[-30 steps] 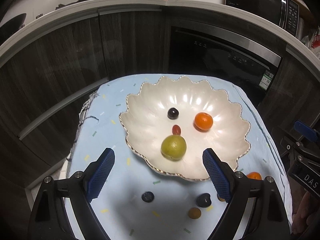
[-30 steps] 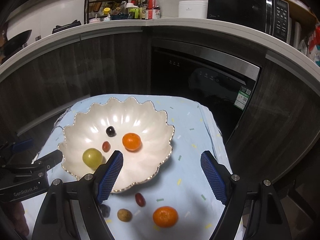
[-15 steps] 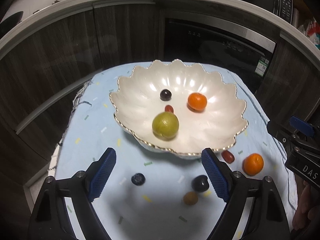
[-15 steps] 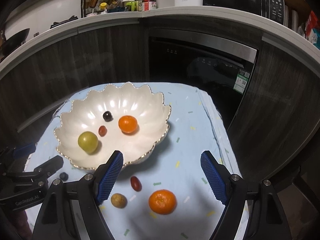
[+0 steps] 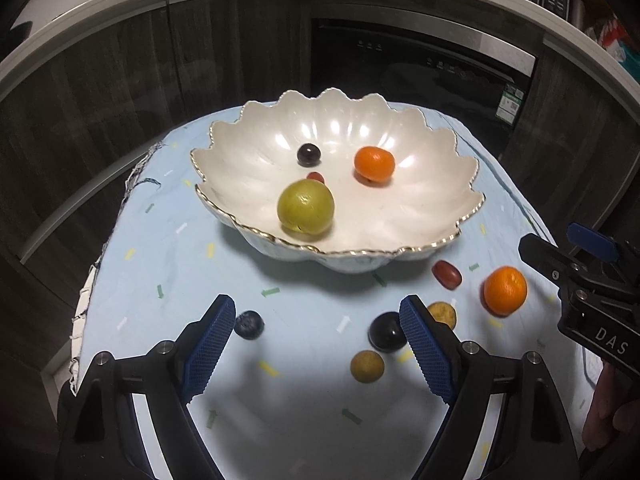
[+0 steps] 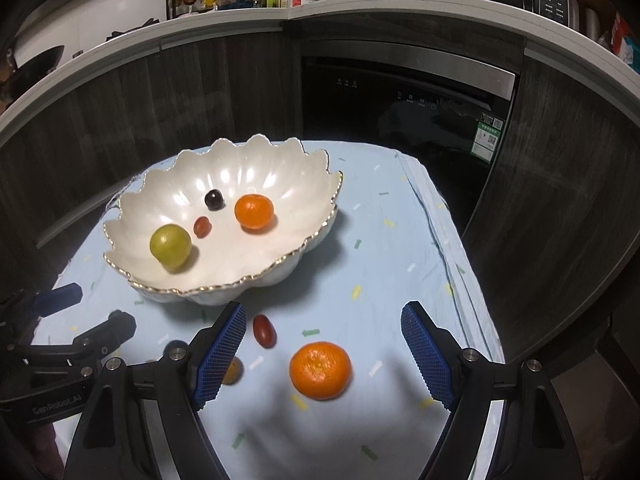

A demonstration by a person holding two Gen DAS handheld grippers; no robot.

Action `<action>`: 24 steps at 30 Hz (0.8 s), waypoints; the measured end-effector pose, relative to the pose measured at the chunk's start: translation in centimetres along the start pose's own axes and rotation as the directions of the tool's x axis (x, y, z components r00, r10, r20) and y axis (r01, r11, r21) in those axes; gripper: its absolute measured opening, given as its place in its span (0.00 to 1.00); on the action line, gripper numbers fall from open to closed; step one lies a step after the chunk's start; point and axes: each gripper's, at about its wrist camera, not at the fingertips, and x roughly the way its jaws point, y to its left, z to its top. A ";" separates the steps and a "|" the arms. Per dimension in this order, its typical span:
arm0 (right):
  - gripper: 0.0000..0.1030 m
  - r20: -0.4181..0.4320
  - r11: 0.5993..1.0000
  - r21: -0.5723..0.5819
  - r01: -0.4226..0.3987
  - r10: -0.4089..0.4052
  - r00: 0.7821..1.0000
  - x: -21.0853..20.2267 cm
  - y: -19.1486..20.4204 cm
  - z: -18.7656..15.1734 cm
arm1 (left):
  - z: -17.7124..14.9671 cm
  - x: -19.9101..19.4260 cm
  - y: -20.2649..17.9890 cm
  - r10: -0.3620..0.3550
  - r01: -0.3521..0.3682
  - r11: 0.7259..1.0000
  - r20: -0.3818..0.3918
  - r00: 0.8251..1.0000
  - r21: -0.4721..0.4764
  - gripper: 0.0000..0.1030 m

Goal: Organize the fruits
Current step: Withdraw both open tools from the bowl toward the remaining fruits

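Inside the glossy scalloped bowl (image 5: 460, 184) sits a smooth green fruit (image 5: 306, 212).

Bowl (image 5: 436, 168) looks like glossy glazed ceramic with a shiny gold rim. Under it, the cloth (image 5: 168, 264) is matt woven fabric. Finger pads (image 6: 426, 356) near it are rough knurled, probably rubber. Cabinets (image 6: 192, 92) behind: matt woodgrain.

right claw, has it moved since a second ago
Yes. The right claw has pulled back from the scalloped bowl; its open fingers now frame the loose tangerine on the tablecloth.
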 end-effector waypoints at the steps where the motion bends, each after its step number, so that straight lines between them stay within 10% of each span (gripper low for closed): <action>1: 0.79 -0.002 1.000 -0.001 0.000 0.000 1.000 0.1 -0.1 -0.2 | -0.2 0.1 -0.2 -0.005 0.005 1.000 0.000 1.000 0.006 0.82; 24: 0.78 -0.032 1.000 -0.006 -0.013 0.013 0.999 1.9 -0.5 -3.2 | -3.1 1.8 -2.0 -0.058 0.062 0.994 -0.035 0.998 0.093 0.60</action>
